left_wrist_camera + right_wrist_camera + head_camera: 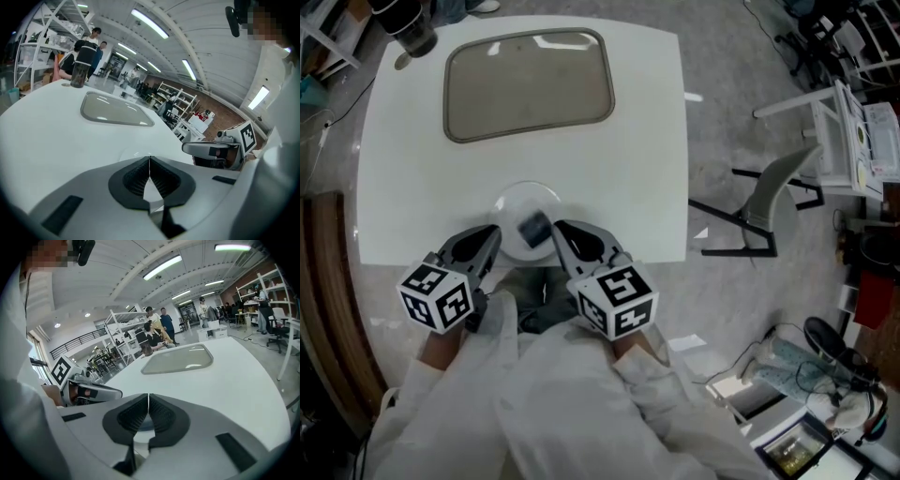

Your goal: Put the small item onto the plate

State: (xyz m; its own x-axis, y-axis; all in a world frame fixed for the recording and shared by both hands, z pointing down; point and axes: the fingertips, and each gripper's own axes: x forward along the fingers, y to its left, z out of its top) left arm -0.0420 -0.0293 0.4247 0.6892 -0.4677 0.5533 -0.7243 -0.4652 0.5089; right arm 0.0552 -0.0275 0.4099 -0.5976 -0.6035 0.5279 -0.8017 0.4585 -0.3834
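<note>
**Small item apparently on the plate, both grippers shut beside it**

The left gripper [492, 234] had its jaws pressed together with nothing between them, and the right gripper [559, 229] was closed the same way, also empty. The small item [532, 227], a dark, blurred block, lay between the two sets of jaw tips. It was just ahead and to the left of the right jaws and a little to the right of the left ones. It appeared to rest on the white plate [511, 201], which sat directly in front of both grippers, near the edge of the white table [656, 141] closest to the person. Neither gripper view showed the item clearly, so I could not tell whether it touched the right jaw tips.

Judging from this, the placing looked done, and the risk lay in the pull-back. The closed right jaws were so near the item that a sideways drift could nudge it off the plate. A bump from either gripper could also push the light plate toward the near table edge.

By count there was one small item, one plate and two grippers. Far beyond the jaws were one empty grey tray [530, 89] and one dark cup [412, 33]. One grey chair [769, 197] stood off to the right of the right jaws.
</note>
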